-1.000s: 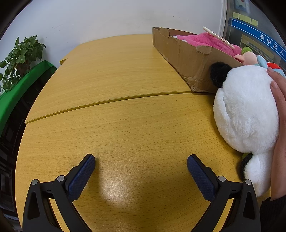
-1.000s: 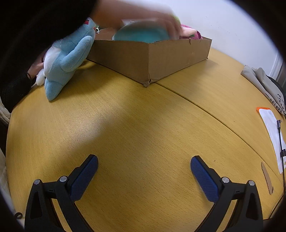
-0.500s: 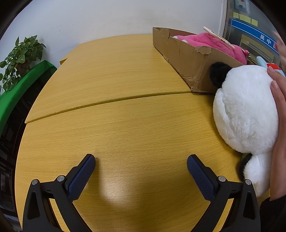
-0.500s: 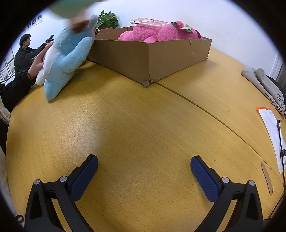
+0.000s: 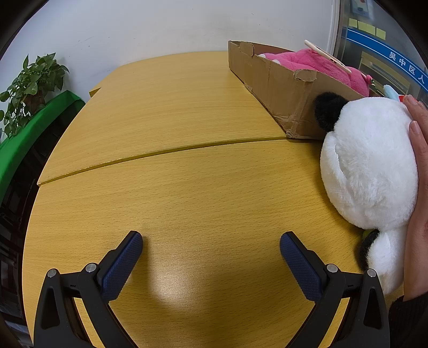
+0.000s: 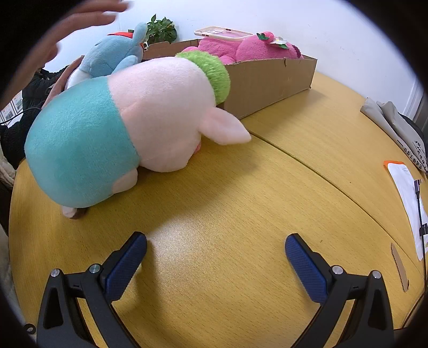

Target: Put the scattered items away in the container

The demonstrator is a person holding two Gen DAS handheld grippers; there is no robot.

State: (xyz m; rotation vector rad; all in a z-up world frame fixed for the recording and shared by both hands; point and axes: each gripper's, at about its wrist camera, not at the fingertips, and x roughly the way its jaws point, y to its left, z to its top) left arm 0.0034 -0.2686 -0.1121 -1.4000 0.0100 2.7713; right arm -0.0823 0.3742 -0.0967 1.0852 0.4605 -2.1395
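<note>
Lying now on the wooden table (image 6: 267, 203) in front of the right gripper (image 6: 215, 250) is a large pig plush (image 6: 120, 128), pink with a teal body and a green tuft, which was not there half a second ago; only bare table was seen at that place. It is judged that a bystander's hand (image 6: 80, 24), blurred at the upper left, has just set it down, so one more scattered item is added and the tidying itself is not yet started. The pig's green tuft is touching or just beside the wall of the cardboard box (image 6: 270, 77), and its ear points toward the box corner.

The box is shown in both views and already holds a pink plush (image 6: 240, 49) with a phone (image 6: 223, 33) laid on top. The blue plush (image 6: 112, 57) behind the pig is seen well only in the right view; in the left view only a small blue tip of it is visible.

The panda plush (image 5: 371, 166) is shown only in the left view, leaning against the box corner and held from behind by another hand (image 5: 417, 171). The pig is not seen there at all.

The left gripper (image 5: 211, 247) is spread wide and holds nothing; the right gripper is the same, wide apart and empty, low over the table. The pig is judged the nearest item for the right gripper.
</note>
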